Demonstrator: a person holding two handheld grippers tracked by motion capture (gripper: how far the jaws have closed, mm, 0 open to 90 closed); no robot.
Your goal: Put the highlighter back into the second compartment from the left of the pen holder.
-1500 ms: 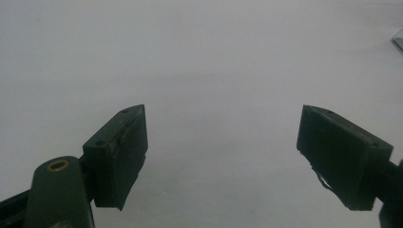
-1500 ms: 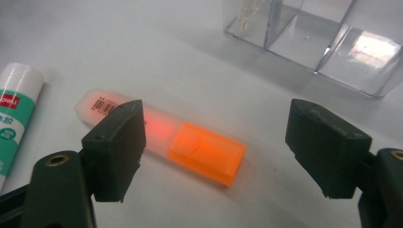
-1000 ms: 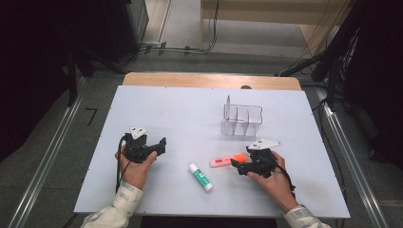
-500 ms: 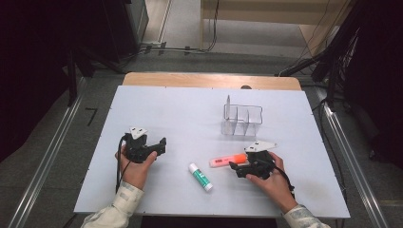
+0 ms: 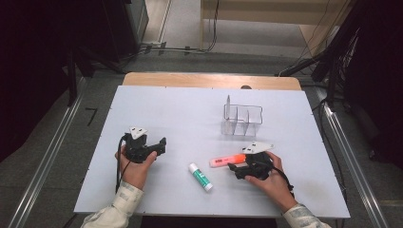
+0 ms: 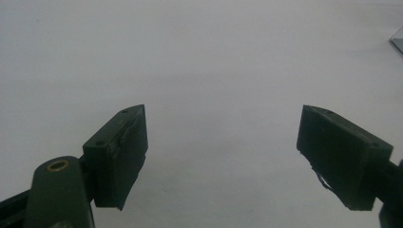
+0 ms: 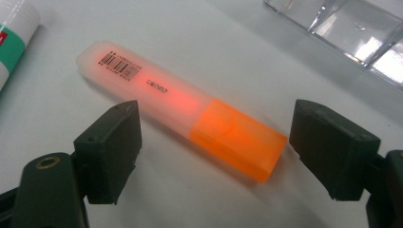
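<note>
An orange highlighter lies flat on the white table, its orange cap towards the right. My right gripper is open, its jaws standing on either side of the highlighter's capped half without touching it. A white glue stick with a green label lies to the left of the highlighter. My left gripper is open over bare table at the left, with nothing between its jaws.
A clear plastic organiser with dividers stands behind the highlighter, towards the table's back right. A wooden strip runs along the far edge. Metal rails flank the table on both sides.
My right gripper has moved slightly left and forward towards the highlighter. The left gripper and the objects on the table have stayed put.
</note>
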